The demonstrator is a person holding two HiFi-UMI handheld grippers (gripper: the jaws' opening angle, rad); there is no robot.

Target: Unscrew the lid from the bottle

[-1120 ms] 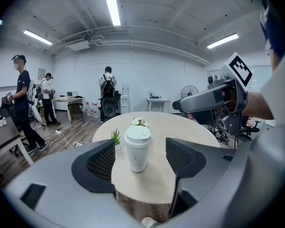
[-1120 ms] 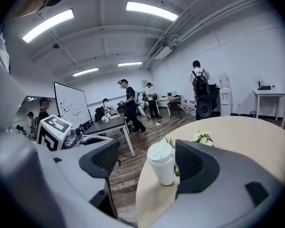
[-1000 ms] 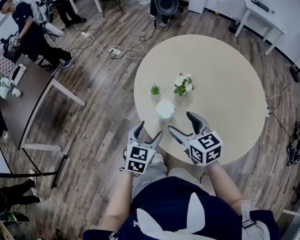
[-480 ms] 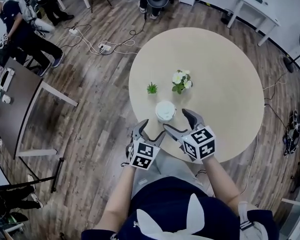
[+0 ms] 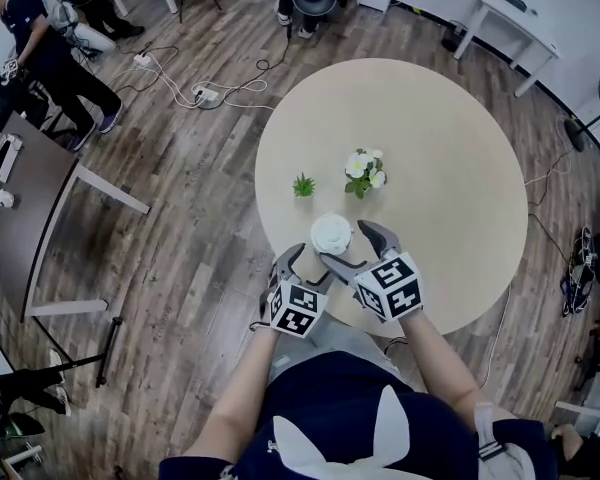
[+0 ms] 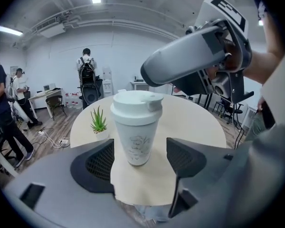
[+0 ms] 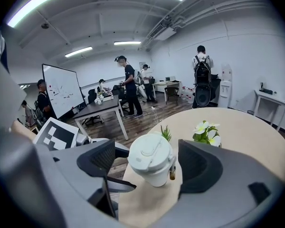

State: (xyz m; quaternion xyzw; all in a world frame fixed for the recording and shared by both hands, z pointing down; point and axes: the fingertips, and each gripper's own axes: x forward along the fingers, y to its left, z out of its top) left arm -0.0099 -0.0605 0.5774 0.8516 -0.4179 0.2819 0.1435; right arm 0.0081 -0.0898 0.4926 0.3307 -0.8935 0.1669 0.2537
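Facing the white plastic bottle (image 5: 331, 234), left gripper (image 5: 301, 264) and right gripper (image 5: 348, 245) show fingers spread, right's freshly widened. I'd pinch its body first, then the white lid (image 7: 150, 152) squarely.

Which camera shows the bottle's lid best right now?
Right gripper view: the lid sits close, its whole top face seen from above. Left gripper view shows it side-on; head view shows only a small white disc.

Left gripper (image 5: 308, 259) and right gripper (image 5: 346, 243) tilt downward, jaws apart, tips perhaps touching.

An open office workroom: whiteboard (image 7: 61, 96), desks (image 5: 35, 203), floor cables (image 5: 215, 93), people (image 7: 129, 87).
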